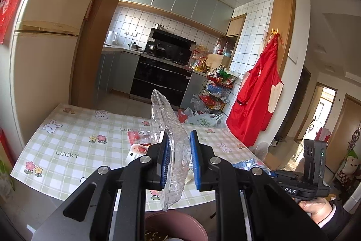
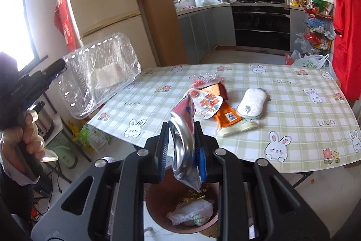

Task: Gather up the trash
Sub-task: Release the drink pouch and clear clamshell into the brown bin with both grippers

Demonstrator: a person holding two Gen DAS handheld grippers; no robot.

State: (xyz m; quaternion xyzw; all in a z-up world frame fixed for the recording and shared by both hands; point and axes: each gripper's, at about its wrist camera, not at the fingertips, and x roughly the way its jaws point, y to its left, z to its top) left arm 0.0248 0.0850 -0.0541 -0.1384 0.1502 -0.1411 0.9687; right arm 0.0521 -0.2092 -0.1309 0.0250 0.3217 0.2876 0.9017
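Clear plastic fills the left gripper [image 1: 178,156]: its blue pads are clamped on a crumpled transparent clamshell tray [image 1: 168,139], held edge-on over the near edge of the table [image 1: 74,139]. From the right wrist view the same tray shows broadside, with a white patch inside that is too blurred to identify. The right gripper [image 2: 182,147] is clenched on a foil snack wrapper [image 2: 183,141], silver inside and red outside, hanging above the brown bin [image 2: 158,207]. Only part of the bin's rim shows between the gripper arms; inside it lie a white plastic bag and some yellowish scraps, hard to make out. More wrappers [image 2: 209,101], a white sponge [image 2: 251,105] and an orange packet [image 2: 227,116] lie together on the chequered tablecloth. Each person's hand is cut off at the frame edge.
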